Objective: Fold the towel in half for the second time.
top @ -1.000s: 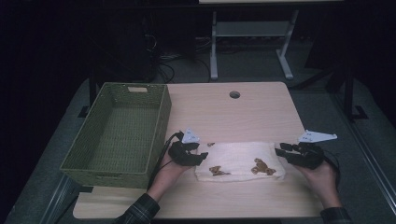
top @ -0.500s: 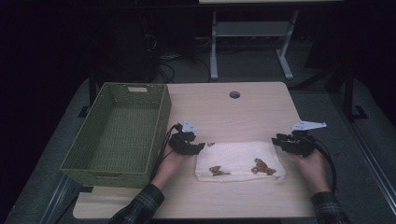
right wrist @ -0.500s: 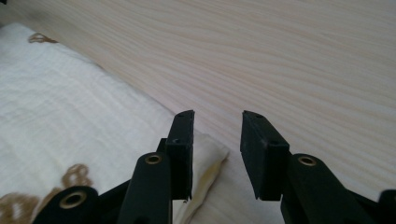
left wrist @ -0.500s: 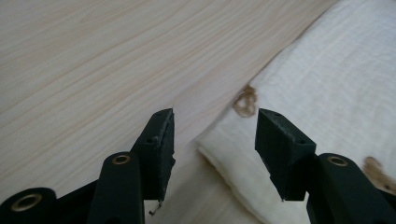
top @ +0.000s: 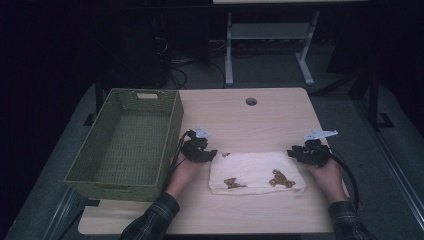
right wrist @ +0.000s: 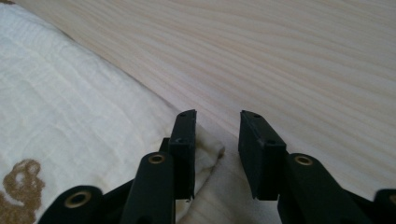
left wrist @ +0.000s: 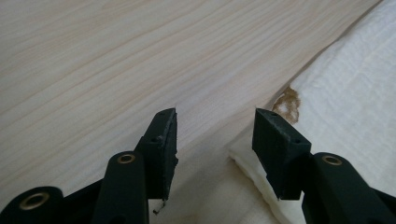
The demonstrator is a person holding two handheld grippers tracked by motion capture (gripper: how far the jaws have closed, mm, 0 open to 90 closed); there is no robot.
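A folded white towel (top: 257, 172) with brown prints lies on the wooden table (top: 250, 125), near the person's side. My left gripper (top: 211, 154) sits at the towel's far left corner. In the left gripper view it (left wrist: 215, 114) stands open, with the towel's (left wrist: 345, 93) corner and a brown mark beside the right jaw. At the far right corner is my right gripper (top: 295, 152). Its jaws (right wrist: 217, 114) are open too, and the towel's (right wrist: 70, 93) corner lies under the left jaw. Neither gripper holds anything.
An empty green woven basket (top: 125, 140) stands on the left part of the table, close to my left hand. A round cable hole (top: 251, 101) lies near the table's far edge. Bare wood stretches between the towel and that edge.
Both grippers have moved away from the person, from the towel's ends up to its far corners. The right gripper then shifted left toward its corner. The towel lies as before.
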